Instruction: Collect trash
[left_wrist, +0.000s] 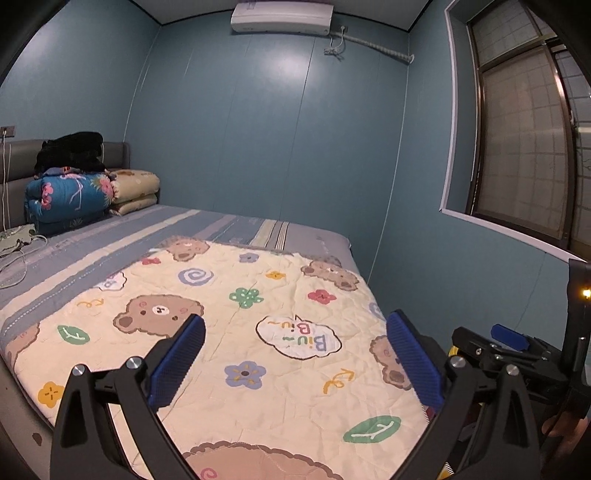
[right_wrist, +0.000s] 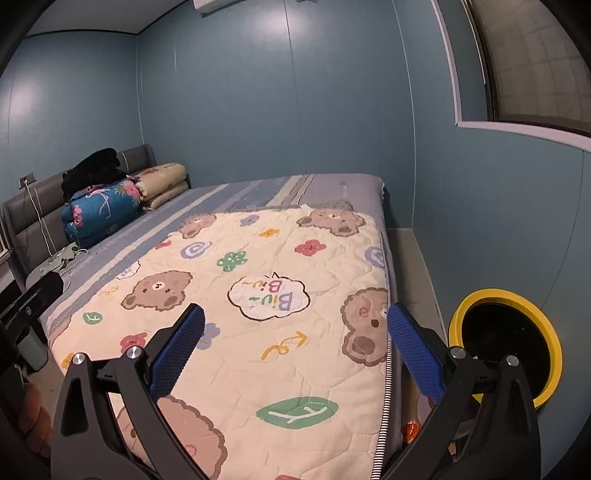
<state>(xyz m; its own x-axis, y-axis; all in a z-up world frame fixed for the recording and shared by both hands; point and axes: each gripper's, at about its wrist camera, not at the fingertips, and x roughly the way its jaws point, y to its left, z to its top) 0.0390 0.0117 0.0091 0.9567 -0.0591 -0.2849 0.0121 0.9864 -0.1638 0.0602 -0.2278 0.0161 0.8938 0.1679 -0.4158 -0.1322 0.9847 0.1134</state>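
Note:
My left gripper (left_wrist: 295, 354) is open and empty above the cream bear-print quilt (left_wrist: 236, 332) on the bed. My right gripper (right_wrist: 295, 350) is open and empty over the same quilt (right_wrist: 258, 295), near the bed's right edge. A yellow-rimmed bin (right_wrist: 506, 343) with a dark inside stands on the floor right of the bed, just right of the right gripper. A small orange piece (right_wrist: 410, 432) lies on the floor by the bed edge, partly hidden by the right finger. The right gripper also shows at the right edge of the left wrist view (left_wrist: 517, 347).
Folded blankets (left_wrist: 74, 195) and a black bundle (left_wrist: 72, 151) are stacked at the grey headboard (right_wrist: 33, 210). A white cable (left_wrist: 14, 258) lies on the striped sheet. Blue walls close the far side and right, with a window (left_wrist: 524, 147). A narrow floor strip (right_wrist: 417, 266) runs beside the bed.

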